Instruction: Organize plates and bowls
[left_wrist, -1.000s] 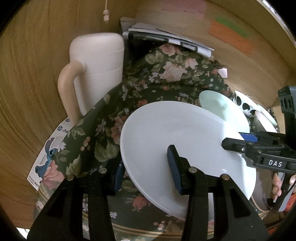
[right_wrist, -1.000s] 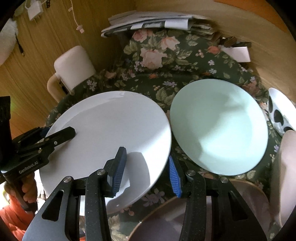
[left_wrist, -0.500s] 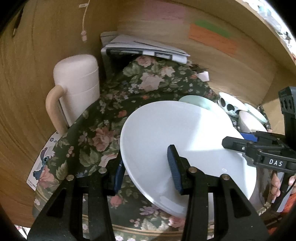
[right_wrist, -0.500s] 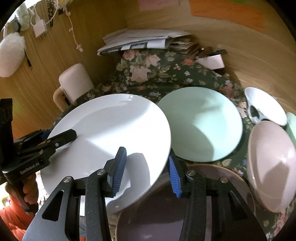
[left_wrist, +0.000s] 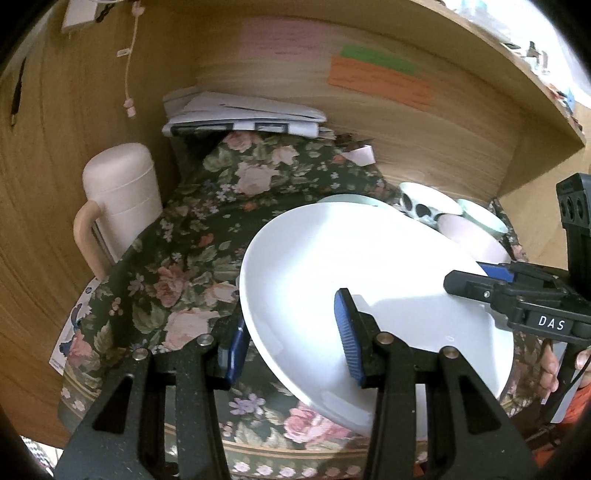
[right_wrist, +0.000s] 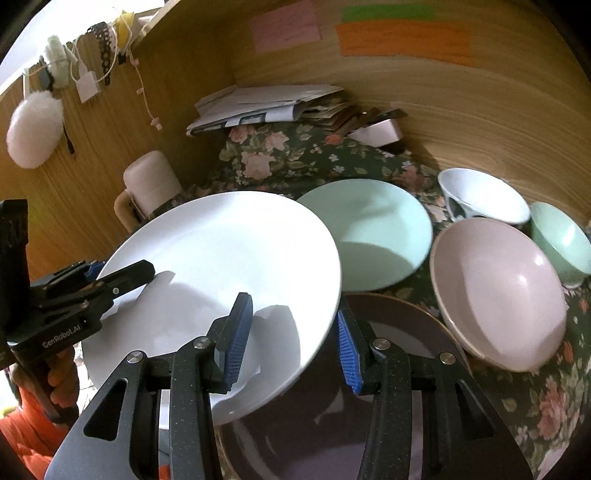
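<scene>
A large white plate (left_wrist: 362, 273) (right_wrist: 221, 258) is held in the air above the floral tablecloth (left_wrist: 184, 258). My left gripper (left_wrist: 291, 339) is shut on its left rim and my right gripper (right_wrist: 291, 336) is shut on its right rim. Each gripper straddles the rim, one finger above and one below. A dark brown plate (right_wrist: 388, 369) lies under the white plate's right edge. A mint plate (right_wrist: 376, 229), a pink bowl (right_wrist: 498, 288), a white patterned bowl (right_wrist: 484, 199) and a mint bowl (right_wrist: 561, 236) sit on the cloth to the right.
A cream lidded mug (left_wrist: 118, 199) (right_wrist: 147, 184) stands at the left by the wooden wall. A stack of papers (left_wrist: 240, 118) and a small white box (right_wrist: 380, 131) lie at the back. Wooden walls (right_wrist: 480, 110) close in the back and left.
Both grippers have lifted the white plate higher and drawn it back. More of the bowls and the brown plate have come into view on the right.
</scene>
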